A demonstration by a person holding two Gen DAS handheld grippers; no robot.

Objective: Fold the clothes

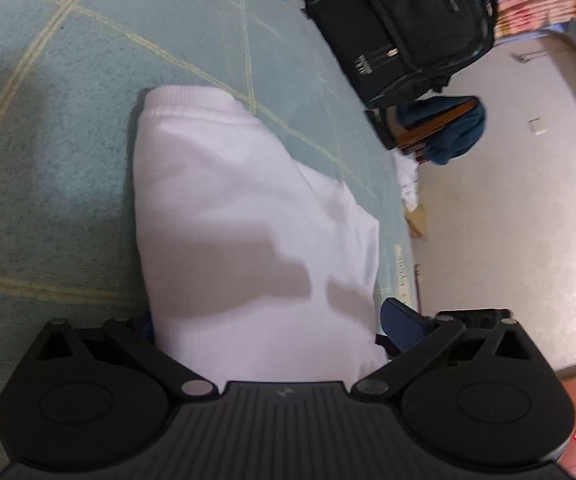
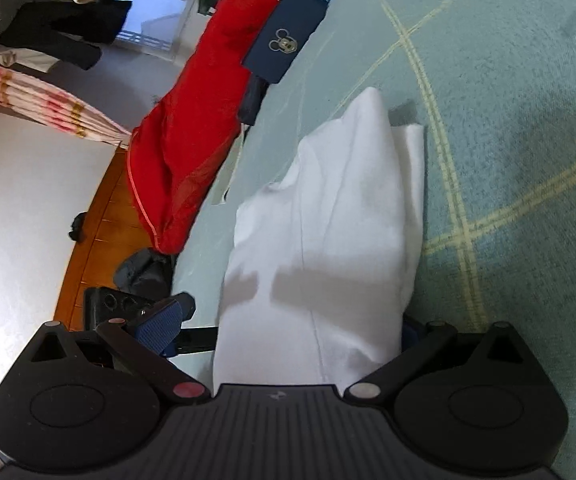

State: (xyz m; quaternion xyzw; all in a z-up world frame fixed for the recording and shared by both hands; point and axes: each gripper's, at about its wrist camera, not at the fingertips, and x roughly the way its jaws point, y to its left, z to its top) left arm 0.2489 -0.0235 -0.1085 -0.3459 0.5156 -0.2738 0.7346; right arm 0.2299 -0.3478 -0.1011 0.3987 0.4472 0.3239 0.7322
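One white garment (image 1: 248,220) lies on the green checked bedspread (image 1: 48,140), close to the bed's edge, already gathered into a long, narrow, layered bundle. Judging by that shape, the side folds look done; what seems left is a final fold along its length and some smoothing, since the far corner in the right wrist view lies loose and uneven.

Both grippers sit at the near end of the bundle with their fingers spread wide on either side of it. The left gripper (image 1: 272,332) shows one blue pad (image 1: 402,326) clear of the cloth, its other finger hidden behind the fabric; the right gripper (image 2: 288,332) likewise shows one blue pad (image 2: 160,326) standing free. Neither is clamping the cloth, though the fabric runs between the fingers.

The left wrist view alone shows the ribbed hem (image 1: 186,98) at the far end, a black backpack (image 1: 404,28) beyond the bed's edge and a blue cloth (image 1: 456,136) over a chair. The right wrist view alone shows a red quilt (image 2: 192,120) along the bed's far edge, a navy pouch (image 2: 284,36) with a cartoon mouse badge, and the wooden floor (image 2: 104,216).
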